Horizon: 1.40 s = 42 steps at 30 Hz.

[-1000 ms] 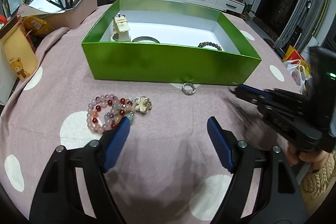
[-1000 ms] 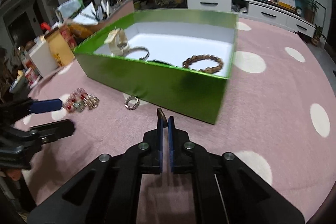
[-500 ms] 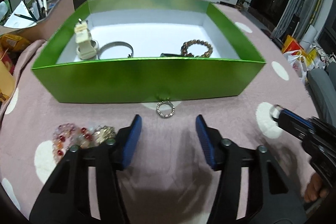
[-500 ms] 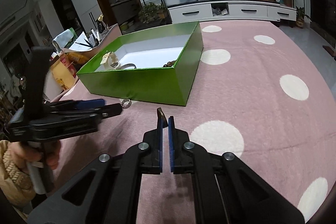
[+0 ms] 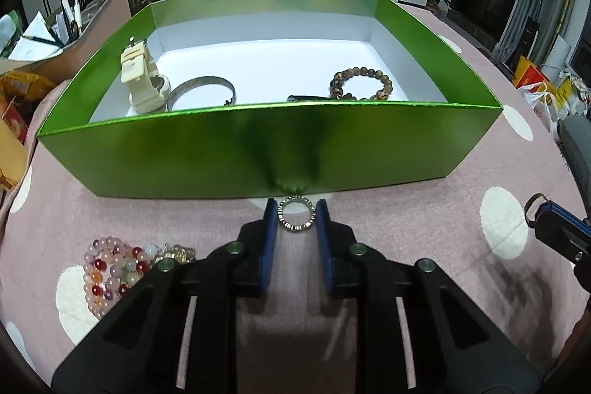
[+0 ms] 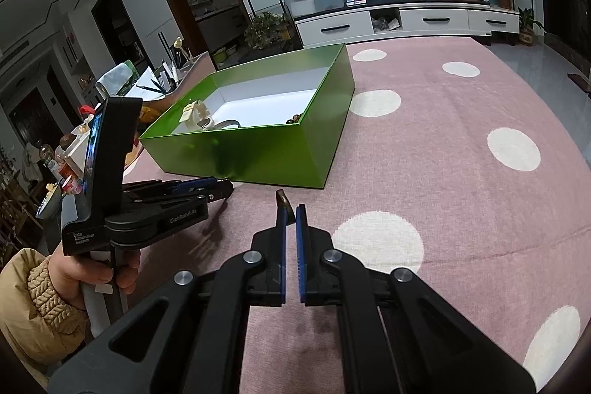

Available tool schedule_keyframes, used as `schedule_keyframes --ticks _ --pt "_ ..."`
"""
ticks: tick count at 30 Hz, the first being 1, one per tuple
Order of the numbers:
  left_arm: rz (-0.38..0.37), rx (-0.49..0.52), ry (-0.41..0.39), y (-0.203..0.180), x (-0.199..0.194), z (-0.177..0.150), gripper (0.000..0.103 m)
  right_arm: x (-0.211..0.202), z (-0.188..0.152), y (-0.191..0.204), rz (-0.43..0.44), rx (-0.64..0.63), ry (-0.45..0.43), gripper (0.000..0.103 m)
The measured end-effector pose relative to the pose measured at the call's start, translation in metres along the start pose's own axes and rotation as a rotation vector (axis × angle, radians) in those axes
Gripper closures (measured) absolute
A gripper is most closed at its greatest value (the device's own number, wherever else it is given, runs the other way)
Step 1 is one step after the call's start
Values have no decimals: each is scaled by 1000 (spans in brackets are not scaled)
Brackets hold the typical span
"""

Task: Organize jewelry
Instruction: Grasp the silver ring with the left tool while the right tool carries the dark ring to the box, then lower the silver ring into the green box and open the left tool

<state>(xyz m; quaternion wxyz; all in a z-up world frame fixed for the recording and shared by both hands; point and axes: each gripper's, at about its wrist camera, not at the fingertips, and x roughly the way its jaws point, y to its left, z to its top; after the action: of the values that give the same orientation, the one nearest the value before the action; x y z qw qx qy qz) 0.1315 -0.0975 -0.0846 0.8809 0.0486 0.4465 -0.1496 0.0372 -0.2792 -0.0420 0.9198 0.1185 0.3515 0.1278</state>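
Observation:
A small silver ring point(image 5: 296, 218) lies on the pink cloth right at the front wall of the green box point(image 5: 258, 150). My left gripper point(image 5: 295, 215) has its blue pads on either side of the ring, narrowly open around it. The box holds a cream watch point(image 5: 142, 80), a silver bangle point(image 5: 203, 91) and a brown bead bracelet point(image 5: 362, 84). A pile of coloured bead bracelets point(image 5: 118, 268) lies on the cloth at the left. My right gripper point(image 6: 290, 213) is shut and empty, well back from the box point(image 6: 266, 135); its tip shows in the left wrist view point(image 5: 554, 224).
The table wears a pink cloth with white dots point(image 6: 443, 172). A cardboard organizer with pens and papers point(image 5: 74, 24) and snack packets point(image 5: 26, 87) stand at the left beyond the box. The left hand and gripper point(image 6: 155, 205) are at the left in the right wrist view.
My left gripper has moved forward to the ring and narrowed its jaws around it. My right gripper has pulled back and away from the box, still shut.

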Motion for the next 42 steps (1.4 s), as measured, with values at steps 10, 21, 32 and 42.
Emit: schedule_keyframes --ticks 10,21,32,42 --pt "-38 -44 -20 20 -38 -15 83 -4 4 4 0 -6 -11 99" --pt "-47 -91 -117 51 -89 -7 83 -9 16 18 -3 -43 -29 99" --pt "-47 -97 -187 67 -109 29 83 -5 46 37 -6 -120 -68 99" --pt "-66 -78 -203 67 -98 72 83 20 81 46 -7 -157 -80 99"
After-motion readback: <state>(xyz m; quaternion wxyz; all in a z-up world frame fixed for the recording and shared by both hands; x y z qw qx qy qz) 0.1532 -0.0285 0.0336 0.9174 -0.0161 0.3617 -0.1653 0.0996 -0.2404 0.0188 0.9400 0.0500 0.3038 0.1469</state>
